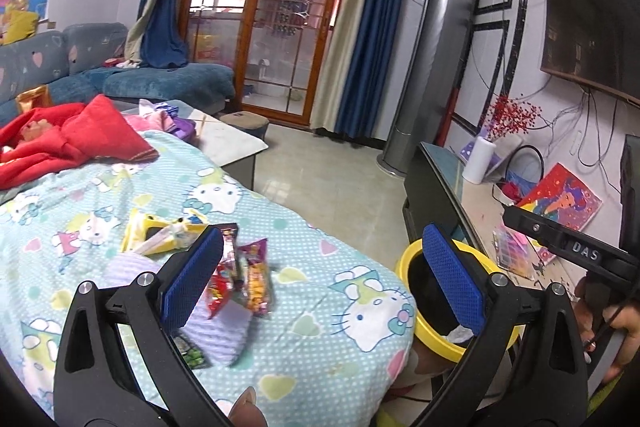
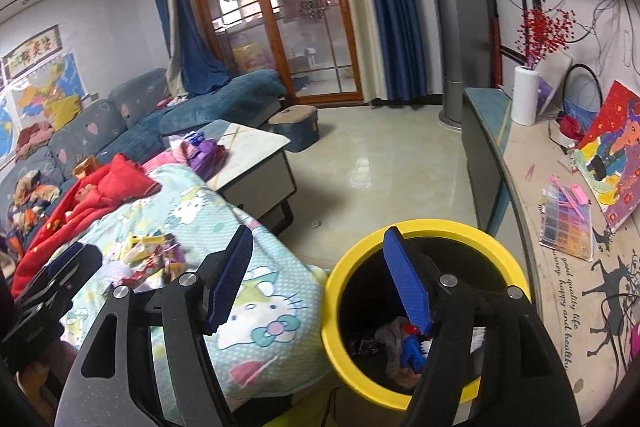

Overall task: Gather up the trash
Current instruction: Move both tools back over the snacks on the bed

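Wrappers (image 1: 240, 279) lower centre, just ahead of left hand-held gripper (image 1: 320, 279), long axes pointing away; left nearer. Right hand-held gripper (image 2: 320, 287) over bin (image 2: 332, 307). Both spread, empty.

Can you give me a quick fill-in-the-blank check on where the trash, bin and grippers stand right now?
The snack wrappers lie on the ____ blanket.
The bin has a ____ rim.
The right gripper holds ____.
The bin already contains some ____.

Missing: Hello Kitty; yellow; nothing; trash
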`<control>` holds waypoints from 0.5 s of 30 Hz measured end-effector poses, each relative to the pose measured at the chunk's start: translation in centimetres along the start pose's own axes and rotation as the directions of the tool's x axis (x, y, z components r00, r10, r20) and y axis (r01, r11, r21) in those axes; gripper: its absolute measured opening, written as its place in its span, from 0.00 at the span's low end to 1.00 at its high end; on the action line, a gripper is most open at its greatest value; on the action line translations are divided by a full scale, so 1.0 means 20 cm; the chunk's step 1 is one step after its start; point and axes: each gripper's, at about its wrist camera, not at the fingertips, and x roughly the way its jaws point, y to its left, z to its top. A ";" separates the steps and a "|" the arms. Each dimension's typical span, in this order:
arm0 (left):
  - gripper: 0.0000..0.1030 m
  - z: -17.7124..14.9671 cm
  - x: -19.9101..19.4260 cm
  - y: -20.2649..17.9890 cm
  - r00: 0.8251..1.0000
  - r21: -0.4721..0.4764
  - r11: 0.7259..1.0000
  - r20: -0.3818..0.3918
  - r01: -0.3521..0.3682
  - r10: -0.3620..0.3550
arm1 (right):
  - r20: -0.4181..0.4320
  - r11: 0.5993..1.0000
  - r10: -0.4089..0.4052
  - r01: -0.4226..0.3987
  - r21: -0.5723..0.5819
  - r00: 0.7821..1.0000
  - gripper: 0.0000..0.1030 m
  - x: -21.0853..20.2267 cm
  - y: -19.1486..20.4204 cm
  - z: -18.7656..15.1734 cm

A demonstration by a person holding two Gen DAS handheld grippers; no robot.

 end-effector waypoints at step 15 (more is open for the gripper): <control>0.89 0.01 -0.09 0.21 0.998 -0.055 0.997 0.013 -0.056 0.057 | -0.027 0.993 0.089 -0.090 -0.073 0.996 0.64 0.02 0.21 -0.04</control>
